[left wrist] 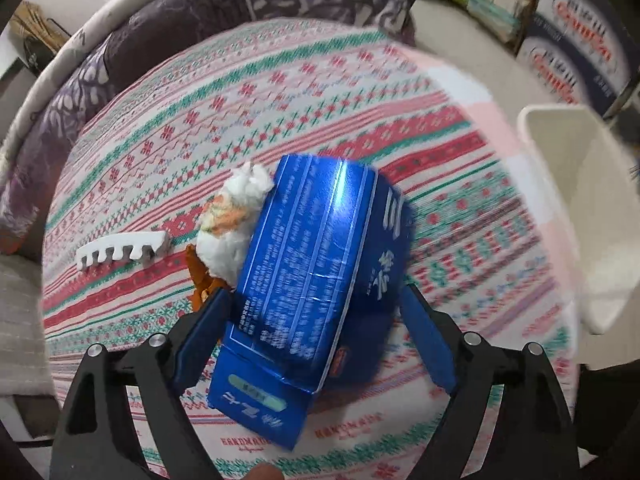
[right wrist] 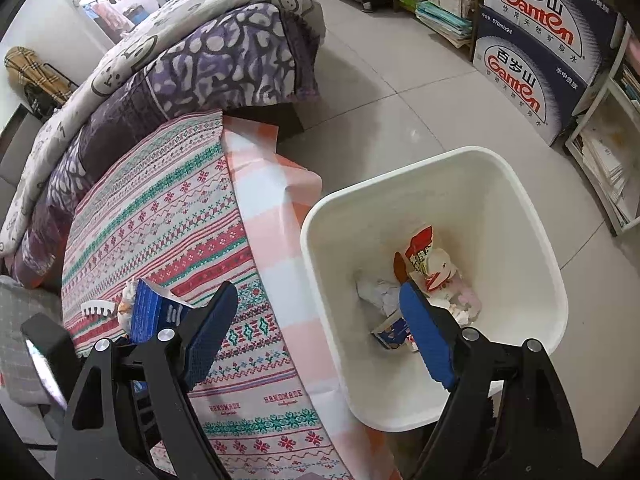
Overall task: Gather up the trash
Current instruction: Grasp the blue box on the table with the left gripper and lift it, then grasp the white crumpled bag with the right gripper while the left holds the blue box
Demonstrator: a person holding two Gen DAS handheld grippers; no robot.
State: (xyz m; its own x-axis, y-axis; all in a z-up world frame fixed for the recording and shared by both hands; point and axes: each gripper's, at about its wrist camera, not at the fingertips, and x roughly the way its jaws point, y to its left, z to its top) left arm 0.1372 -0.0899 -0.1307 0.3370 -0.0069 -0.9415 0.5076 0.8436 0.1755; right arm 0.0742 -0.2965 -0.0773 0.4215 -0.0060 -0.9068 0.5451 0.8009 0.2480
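Left wrist view: left tongs stand wide around a blue carton on the bench. Right tongs gape empty near the bin

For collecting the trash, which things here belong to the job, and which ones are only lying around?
Belongs to the job:
- blue carton
- crumpled tissue
- orange wrapper
- white bin with trash inside

Just lying about:
- white toe separator
- folded quilts
- Ganten water boxes
- stacked books
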